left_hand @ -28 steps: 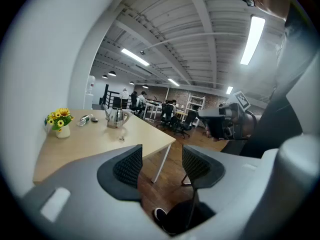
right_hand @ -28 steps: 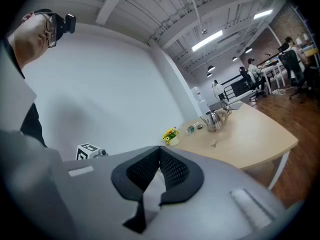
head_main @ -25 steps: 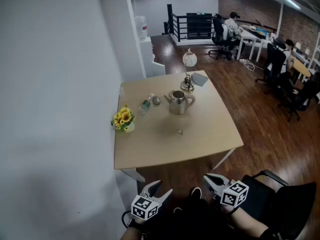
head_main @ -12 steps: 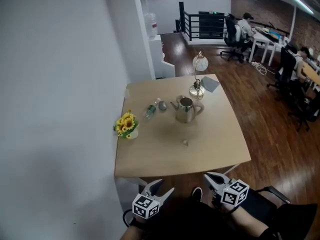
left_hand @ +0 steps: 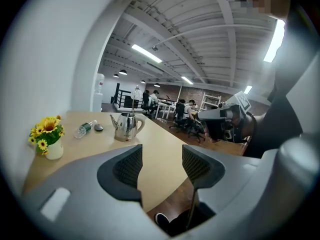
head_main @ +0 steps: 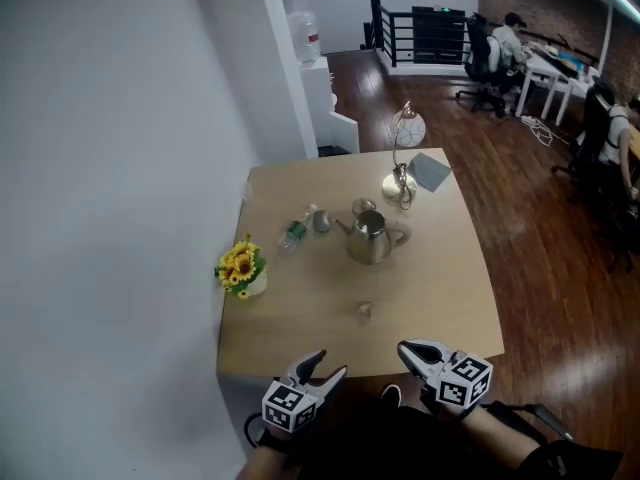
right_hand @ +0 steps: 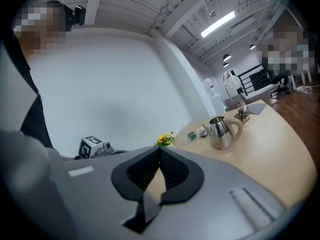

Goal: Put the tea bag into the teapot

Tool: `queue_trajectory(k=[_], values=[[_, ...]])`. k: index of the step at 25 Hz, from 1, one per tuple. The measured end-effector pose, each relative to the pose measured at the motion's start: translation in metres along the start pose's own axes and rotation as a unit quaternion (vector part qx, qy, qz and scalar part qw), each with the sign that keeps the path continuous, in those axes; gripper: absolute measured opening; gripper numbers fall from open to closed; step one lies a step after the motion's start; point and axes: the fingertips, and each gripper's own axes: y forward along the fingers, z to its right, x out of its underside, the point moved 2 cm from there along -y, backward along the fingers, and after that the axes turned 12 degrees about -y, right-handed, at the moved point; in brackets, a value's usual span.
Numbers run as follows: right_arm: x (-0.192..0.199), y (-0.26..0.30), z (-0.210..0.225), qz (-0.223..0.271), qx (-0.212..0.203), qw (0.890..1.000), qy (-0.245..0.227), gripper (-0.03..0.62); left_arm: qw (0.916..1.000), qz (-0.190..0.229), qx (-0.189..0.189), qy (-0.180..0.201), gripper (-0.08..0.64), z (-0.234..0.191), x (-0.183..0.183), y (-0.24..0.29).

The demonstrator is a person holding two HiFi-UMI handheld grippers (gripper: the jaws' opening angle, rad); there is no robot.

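A: Tea bag [head_main: 365, 309] lies on the tabletop [head_main: 440, 288], near the teapot [head_main: 372, 240]. Which gripper?
B: Left gripper [left_hand: 162, 151] is spread, right gripper [right_hand: 159, 150] pressed together, empty. I'd go left, pinch it lightly.

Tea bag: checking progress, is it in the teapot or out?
Out: the tea bag lies on the tabletop, apart from the upright teapot.

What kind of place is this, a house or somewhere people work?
Probably an open office, not a house: people sit at desks on rolling chairs, and a water cooler stands beside the white wall.
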Motion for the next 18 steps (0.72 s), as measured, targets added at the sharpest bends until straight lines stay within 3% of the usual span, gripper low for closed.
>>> queue_trajectory(k=[8, 18], values=[[-0.009, 0.021, 0.033, -0.024, -0.046, 0.998, -0.029, 0.008, 0.9998, 0.001, -0.015, -0.01, 0.245, -0.004, -0.021, 0.038], [-0.009, 0.076, 0.057, -0.064, -0.056, 0.992, -0.088, 0.009, 0.9997, -0.018, -0.016, -0.001, 0.245, -0.034, -0.03, 0.057]])
